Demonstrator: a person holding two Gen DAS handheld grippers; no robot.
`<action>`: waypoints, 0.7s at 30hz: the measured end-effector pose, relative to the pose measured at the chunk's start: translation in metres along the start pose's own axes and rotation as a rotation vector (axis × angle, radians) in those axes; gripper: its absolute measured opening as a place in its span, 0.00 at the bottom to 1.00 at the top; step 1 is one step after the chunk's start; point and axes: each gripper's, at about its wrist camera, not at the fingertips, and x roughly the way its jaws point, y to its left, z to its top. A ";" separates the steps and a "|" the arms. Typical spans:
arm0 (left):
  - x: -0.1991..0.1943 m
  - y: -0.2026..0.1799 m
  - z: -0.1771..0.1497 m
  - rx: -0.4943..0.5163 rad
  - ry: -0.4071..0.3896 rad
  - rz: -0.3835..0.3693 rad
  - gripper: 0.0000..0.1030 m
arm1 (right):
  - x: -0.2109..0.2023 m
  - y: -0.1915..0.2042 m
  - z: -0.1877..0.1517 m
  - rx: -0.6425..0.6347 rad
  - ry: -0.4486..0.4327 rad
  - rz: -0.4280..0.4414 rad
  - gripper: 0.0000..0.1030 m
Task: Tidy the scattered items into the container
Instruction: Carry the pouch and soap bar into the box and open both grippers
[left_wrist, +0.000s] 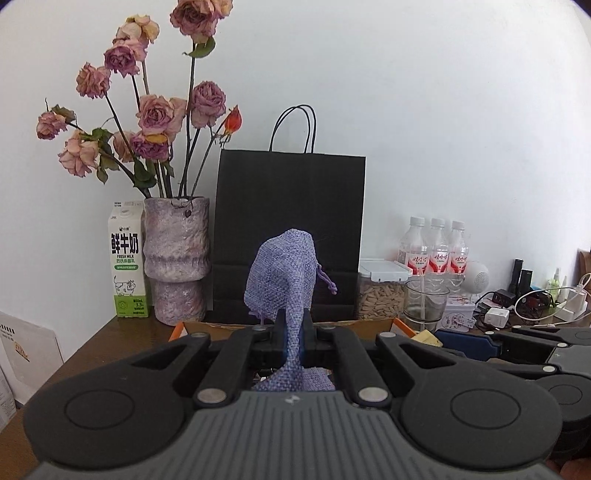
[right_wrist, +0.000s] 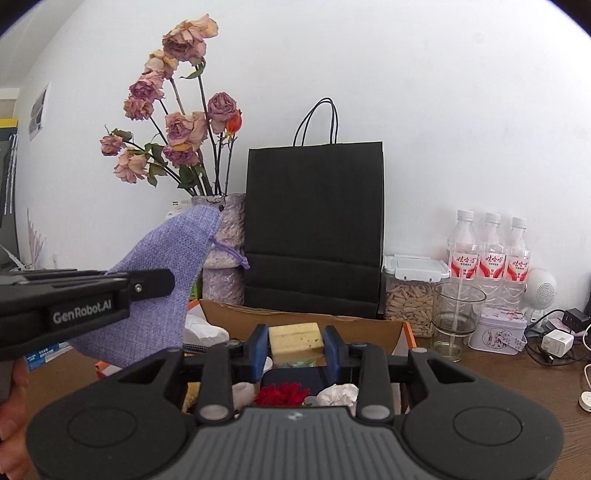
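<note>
A: Your left gripper (left_wrist: 293, 341) is clenched on the purple woven pouch (left_wrist: 282, 275); the cloth is pinched between the jaws and stands up above them, drawstring hanging off its right side.

B: And your right gripper (right_wrist: 295, 345)?

A: It grips the yellow sponge (right_wrist: 294, 336) between its blue pads (right_wrist: 258, 350), held above the cardboard box (right_wrist: 295, 314).

B: What's in the box?

A: Under your right jaws: a red flower (right_wrist: 282, 394), crumpled white paper (right_wrist: 338, 394), a dark blue item. Details are unclear.

B: Where is the pouch relative to the box?

A: Over its near left part, your left gripper reaching in from the left.

B: Behind?

A: A black paper bag (right_wrist: 314, 229) against the wall, a vase of dried roses (right_wrist: 225, 243) to its left, and a seed jar (right_wrist: 408, 295), a glass (right_wrist: 458, 314) and three bottles (right_wrist: 489, 247) to its right.
</note>
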 end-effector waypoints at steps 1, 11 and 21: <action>0.009 0.001 -0.002 -0.005 0.015 -0.003 0.05 | 0.006 -0.001 -0.001 -0.003 0.006 -0.002 0.30; 0.071 0.011 -0.022 0.018 0.135 0.009 0.05 | 0.063 -0.014 -0.017 -0.015 0.093 -0.029 0.30; 0.066 0.002 -0.033 0.089 0.086 0.120 0.53 | 0.062 -0.013 -0.022 -0.033 0.103 -0.061 0.68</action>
